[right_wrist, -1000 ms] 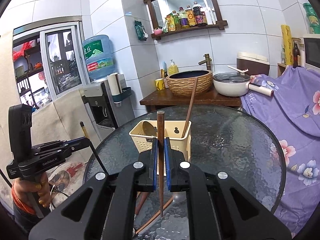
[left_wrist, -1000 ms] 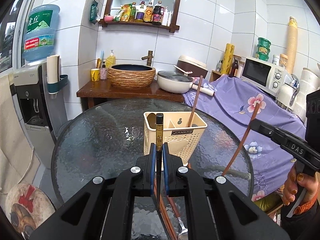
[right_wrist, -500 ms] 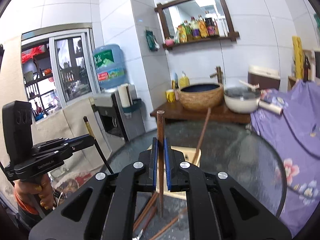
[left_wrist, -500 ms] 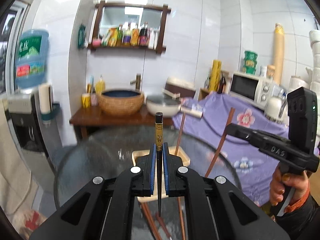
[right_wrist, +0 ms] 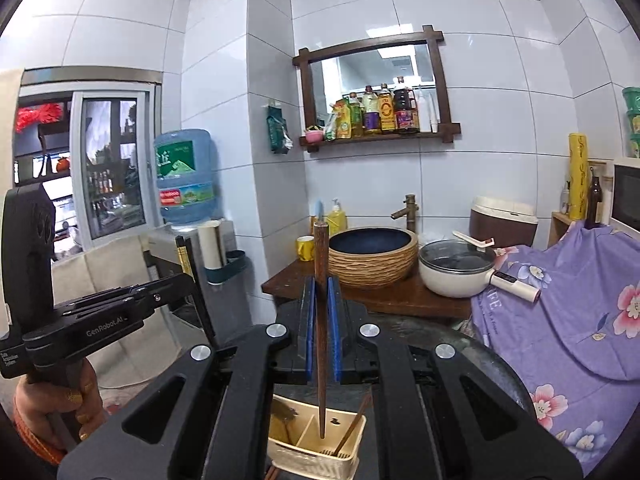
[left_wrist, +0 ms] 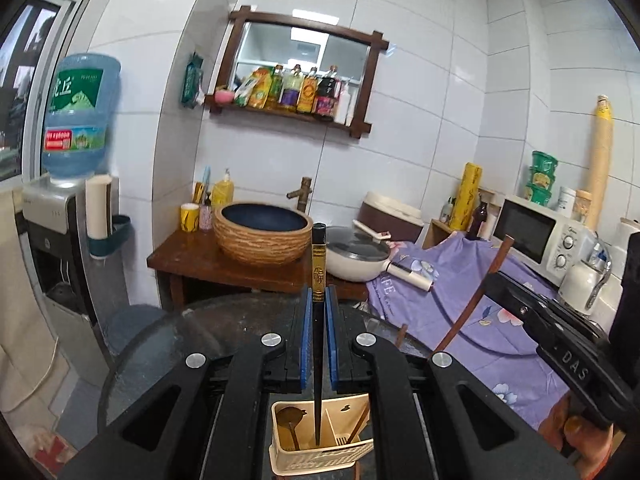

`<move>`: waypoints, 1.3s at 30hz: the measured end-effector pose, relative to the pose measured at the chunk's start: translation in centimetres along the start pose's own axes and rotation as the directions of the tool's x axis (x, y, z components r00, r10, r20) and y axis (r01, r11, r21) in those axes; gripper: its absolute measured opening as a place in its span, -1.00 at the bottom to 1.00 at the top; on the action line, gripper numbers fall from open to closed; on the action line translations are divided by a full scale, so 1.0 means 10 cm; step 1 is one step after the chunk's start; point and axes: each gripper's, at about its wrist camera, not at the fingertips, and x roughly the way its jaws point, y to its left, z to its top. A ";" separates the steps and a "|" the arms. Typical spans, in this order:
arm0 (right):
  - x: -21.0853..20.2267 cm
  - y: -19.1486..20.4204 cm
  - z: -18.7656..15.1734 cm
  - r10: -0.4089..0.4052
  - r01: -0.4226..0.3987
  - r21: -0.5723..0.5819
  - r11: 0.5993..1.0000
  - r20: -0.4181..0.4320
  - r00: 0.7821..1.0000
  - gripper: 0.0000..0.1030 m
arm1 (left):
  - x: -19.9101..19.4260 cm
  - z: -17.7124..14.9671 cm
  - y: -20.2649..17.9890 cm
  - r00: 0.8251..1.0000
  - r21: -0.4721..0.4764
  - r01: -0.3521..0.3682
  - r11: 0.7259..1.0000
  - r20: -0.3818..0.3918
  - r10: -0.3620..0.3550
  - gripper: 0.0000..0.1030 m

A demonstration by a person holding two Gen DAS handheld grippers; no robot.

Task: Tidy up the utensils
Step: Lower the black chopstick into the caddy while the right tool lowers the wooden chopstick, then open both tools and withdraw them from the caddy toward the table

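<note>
Left gripper [left_wrist: 319,338] closed tight on a black chopstick [left_wrist: 318,320] with a gold band near its top. Held straight up and down, blue pads [left_wrist: 306,336] pressing it from both sides. Thin tip pointing down into the cream basket [left_wrist: 320,458], over the middle part, next to a divider wall. Hard to tell if the tip touches the bottom.

Right gripper [right_wrist: 321,328] closed tight on a brown wooden chopstick [right_wrist: 321,320]. Also held almost straight up, thick end at the top. Tip down inside the cream basket [right_wrist: 316,460], in the middle part.

In the basket already: a dark spoon [left_wrist: 289,424] in the left part, and one more brown chopstick [left_wrist: 360,420] leaning in the right part.

Basket sitting on a round glass table [left_wrist: 200,328], near the cameras. Both grippers high above it, side by side, each showing in the other's view.

Far behind the table: a wooden stand with a woven sink bowl [left_wrist: 263,236] and a white pot [left_wrist: 356,260]. To the right, a purple flower cloth [left_wrist: 460,304] and a microwave [left_wrist: 536,240]. To the left, a blue water bottle [left_wrist: 80,116] on a cooler.
</note>
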 end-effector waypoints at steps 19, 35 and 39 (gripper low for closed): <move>0.70 -0.36 -0.96 -0.043 0.059 0.081 0.995 -0.187 0.981 -0.86 | 0.74 -0.84 0.28 0.980 -0.041 -0.047 0.998 -0.198 0.038 -0.92; 0.40 -0.28 -1.32 -0.138 0.133 -0.045 0.990 -0.128 0.982 0.65 | 0.40 -1.33 0.41 0.981 -0.020 -0.085 0.996 -0.175 0.080 0.81; 0.18 -0.18 -1.55 -0.165 0.153 -0.085 0.984 -0.145 0.976 0.88 | 0.32 -1.65 0.53 0.964 -0.025 -0.119 0.993 -0.243 0.109 0.87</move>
